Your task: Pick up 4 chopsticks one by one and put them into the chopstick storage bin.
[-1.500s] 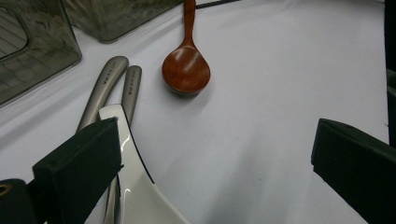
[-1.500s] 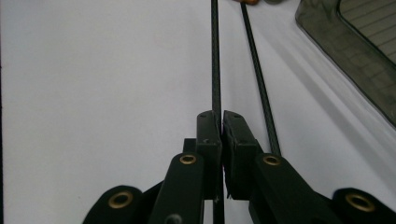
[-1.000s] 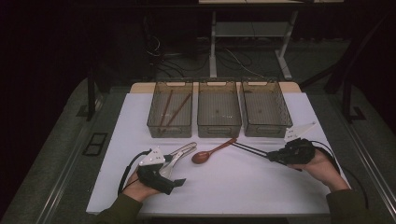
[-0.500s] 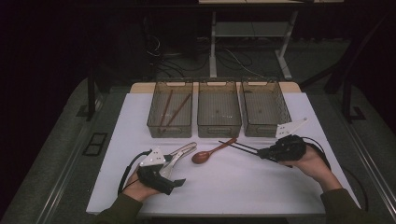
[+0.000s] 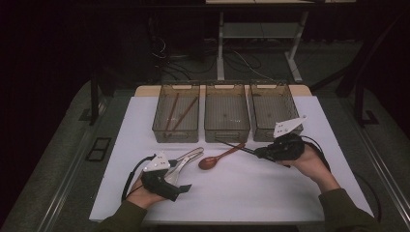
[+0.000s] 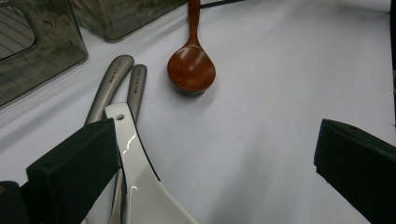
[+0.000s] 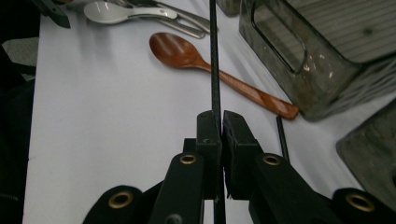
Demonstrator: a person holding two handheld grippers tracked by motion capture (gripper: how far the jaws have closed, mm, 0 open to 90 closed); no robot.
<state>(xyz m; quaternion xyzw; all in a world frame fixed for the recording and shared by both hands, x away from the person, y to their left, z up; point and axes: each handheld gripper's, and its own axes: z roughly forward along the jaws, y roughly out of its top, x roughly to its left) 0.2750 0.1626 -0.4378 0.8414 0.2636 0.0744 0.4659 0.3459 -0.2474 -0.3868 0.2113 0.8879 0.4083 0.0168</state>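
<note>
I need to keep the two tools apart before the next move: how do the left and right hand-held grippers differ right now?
The left hand-held gripper stands open, with nothing between its jaws, beside a white spoon. The right hand-held gripper is shut on a black chopstick. In the high view the left one sits low near the table's front edge, while the right one is up by the right-hand bin. Both have black jaws and carry a grey plate.

The two grey metal handles point(image 6: 122, 79) seen in the left gripper view each carry a small line of stamped lettering along their length, too small and blurred to read. No other text, label, number or sign can be read anywhere
</note>
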